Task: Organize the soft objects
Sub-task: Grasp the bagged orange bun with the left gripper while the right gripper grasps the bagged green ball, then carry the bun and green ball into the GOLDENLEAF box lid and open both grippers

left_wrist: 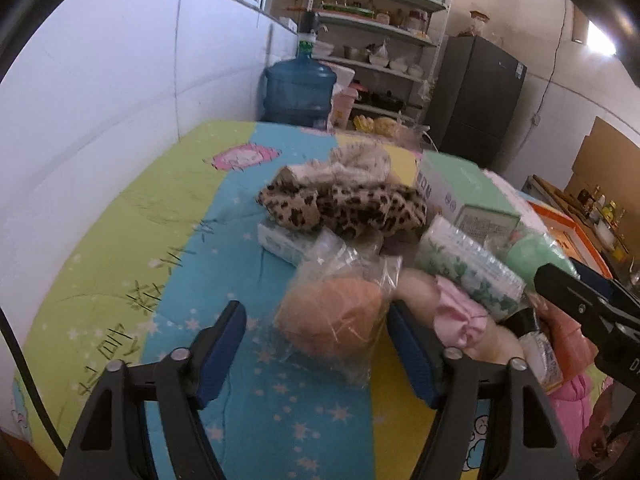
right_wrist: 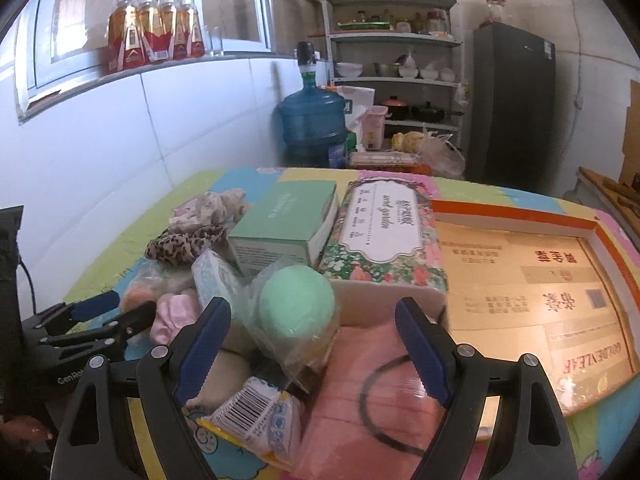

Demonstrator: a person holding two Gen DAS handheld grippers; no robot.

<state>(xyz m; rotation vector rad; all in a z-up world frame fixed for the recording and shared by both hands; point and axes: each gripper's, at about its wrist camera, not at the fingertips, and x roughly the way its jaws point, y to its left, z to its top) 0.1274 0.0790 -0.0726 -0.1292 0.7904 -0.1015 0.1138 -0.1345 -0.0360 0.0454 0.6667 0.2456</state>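
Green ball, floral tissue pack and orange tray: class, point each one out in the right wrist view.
green ball [right_wrist: 296, 306], right wrist view, middle of its rounded front
floral tissue pack [right_wrist: 384, 226], right wrist view, white label on top
orange tray [right_wrist: 516, 216], right wrist view, far rim

The tissue pack [right_wrist: 380, 236] lies between box [right_wrist: 286, 228] and tray [right_wrist: 532, 216].

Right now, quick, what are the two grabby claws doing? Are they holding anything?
Left gripper: open, holding nothing; the bagged orange ball sits between its fingers.
Right gripper: open, holding nothing; it points at the bagged green ball.
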